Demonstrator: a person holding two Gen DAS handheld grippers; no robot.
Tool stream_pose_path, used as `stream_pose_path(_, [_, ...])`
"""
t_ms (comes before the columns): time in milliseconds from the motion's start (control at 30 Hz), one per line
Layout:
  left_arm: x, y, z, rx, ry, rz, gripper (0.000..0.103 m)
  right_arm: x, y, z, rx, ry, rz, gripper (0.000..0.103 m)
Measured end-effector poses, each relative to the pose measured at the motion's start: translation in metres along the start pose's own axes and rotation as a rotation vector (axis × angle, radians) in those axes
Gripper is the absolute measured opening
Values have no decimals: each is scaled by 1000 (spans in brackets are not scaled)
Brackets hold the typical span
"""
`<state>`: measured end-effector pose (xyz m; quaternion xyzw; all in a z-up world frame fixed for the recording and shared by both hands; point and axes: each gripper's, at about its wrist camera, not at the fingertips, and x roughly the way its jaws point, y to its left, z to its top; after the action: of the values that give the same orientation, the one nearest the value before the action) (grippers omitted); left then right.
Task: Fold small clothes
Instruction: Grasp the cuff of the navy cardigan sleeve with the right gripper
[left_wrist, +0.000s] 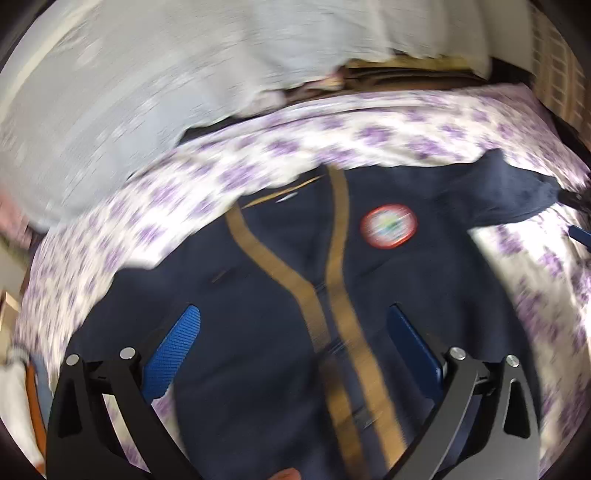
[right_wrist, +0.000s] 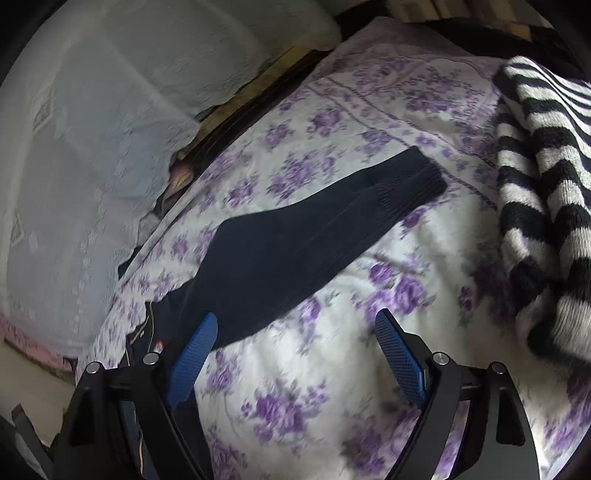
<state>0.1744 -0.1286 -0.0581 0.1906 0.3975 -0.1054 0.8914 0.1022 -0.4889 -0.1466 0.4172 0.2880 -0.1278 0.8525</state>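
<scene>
One navy cardigan (left_wrist: 280, 295) lies flat on the floral bedsheet (right_wrist: 317, 373), one sleeve (right_wrist: 314, 229) outstretched. One round badge (left_wrist: 388, 226), writing unreadable. One striped knit (right_wrist: 543, 184). Left gripper (left_wrist: 293, 350) and right gripper (right_wrist: 295, 358): jaws open, empty.

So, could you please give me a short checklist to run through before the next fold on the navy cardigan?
1. Cardigan lies front up on the floral sheet: ok.
2. Sleeve spread out straight, cuff free: ok.
3. Left gripper open, nothing between its pads: ok.
4. Right gripper open, nothing held: ok.
5. Striped knit clear of the sleeve: ok.
6. Other sleeve laid flat: cannot tell.
</scene>
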Motion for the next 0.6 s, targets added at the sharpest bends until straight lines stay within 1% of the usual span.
stream_pose_path(33, [7, -16, 12, 20, 2, -16, 98, 3, -6, 4, 28, -6, 2, 80])
stream_pose_path(67, [14, -31, 22, 34, 2, -38, 98, 7, -12, 9, 58, -7, 16, 77])
stream_pose_path(100, [20, -41, 27, 34, 3, -63, 98, 12, -17, 13, 84, -6, 28, 72])
stream_pose_path(133, [31, -54, 35, 15, 13, -113, 98, 16, -21, 17, 98, -3, 29, 68])
stream_pose_path(200, [54, -75, 49, -12, 59, -180, 98, 25, -26, 25, 133, -3, 43, 64])
stream_pose_path(267, [70, -95, 55, -5, 75, -198, 98, 32, -28, 31, 165, -16, 49, 63])
stream_pose_path(367, [84, -125, 58, 56, 68, -174, 98, 42, -27, 42, 175, -43, 50, 63])
stream_pose_path(400, [89, -136, 58, 84, 60, -164, 98, 45, -28, 44, 180, -61, 48, 60])
stream_pose_path(467, [92, -146, 54, 105, 35, -160, 98, 48, -28, 45, 151, -110, 49, 51])
stream_pose_path(500, [96, -150, 51, 107, 16, -155, 99, 50, -28, 45, 121, -130, 53, 41])
stream_pose_path(533, [97, -147, 49, 90, 14, -168, 99, 51, -29, 47, 107, -138, 55, 29])
stream_pose_path(567, [97, -142, 48, 70, 19, -188, 99, 50, -30, 49, 114, -140, 76, 24])
stream_pose_path(600, [98, -138, 49, 52, 28, -210, 99, 47, -30, 51, 117, -154, 111, 17])
